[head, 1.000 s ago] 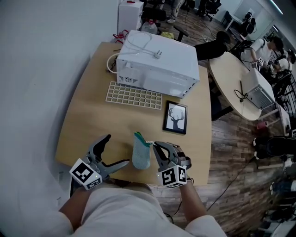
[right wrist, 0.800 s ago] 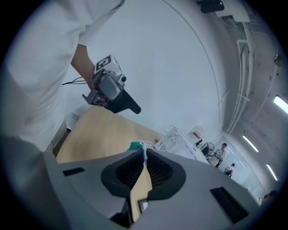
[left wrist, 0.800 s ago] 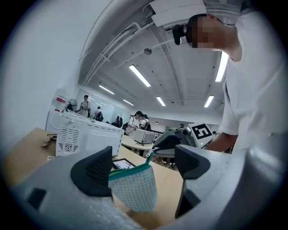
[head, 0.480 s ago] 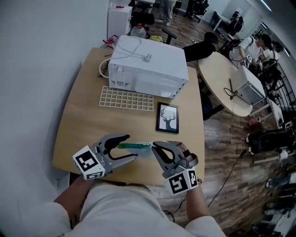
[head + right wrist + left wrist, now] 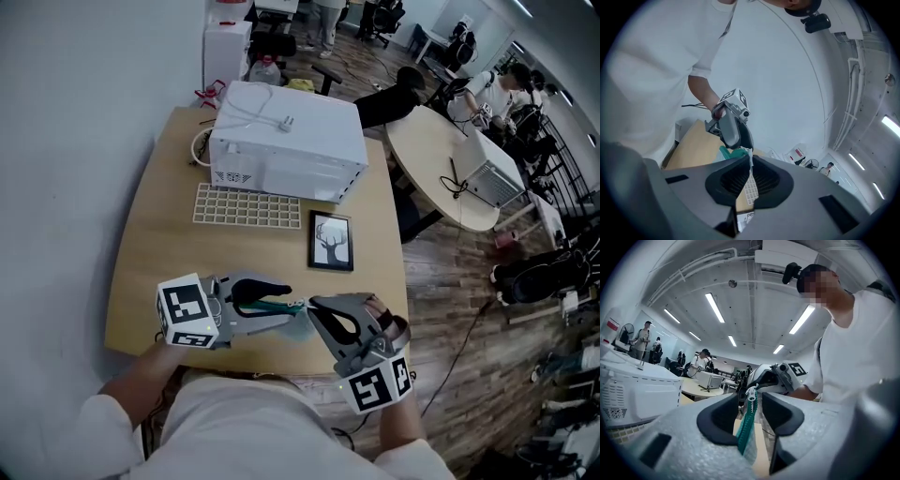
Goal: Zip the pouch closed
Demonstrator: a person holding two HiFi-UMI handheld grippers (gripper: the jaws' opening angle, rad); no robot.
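Note:
The pouch [image 5: 296, 323], pale with a teal zipper band [image 5: 274, 303], hangs in the air over the table's near edge, between both grippers. My right gripper [image 5: 312, 303] is shut on the white zipper pull [image 5: 750, 161]. My left gripper [image 5: 284, 302] points level at it from the left. Its jaws have just been closing around the pouch's zipper end [image 5: 746, 425]. The band lies against one pad, and a narrow gap still shows on the other side. In the left gripper view the pull [image 5: 751, 393] shows just beyond the jaw tips, with the right gripper [image 5: 748, 386] behind it.
On the wooden table [image 5: 159, 253] stand a white microwave [image 5: 286, 141], a cream grid tray [image 5: 247, 206] and a framed tree picture [image 5: 331, 241]. A round table [image 5: 427, 169] and seated people are at the back right. A wall runs along the left.
Both grippers rose and the pouch left the table, going from upright to stretched sideways between them. The left jaws narrowed from wide open around its end.

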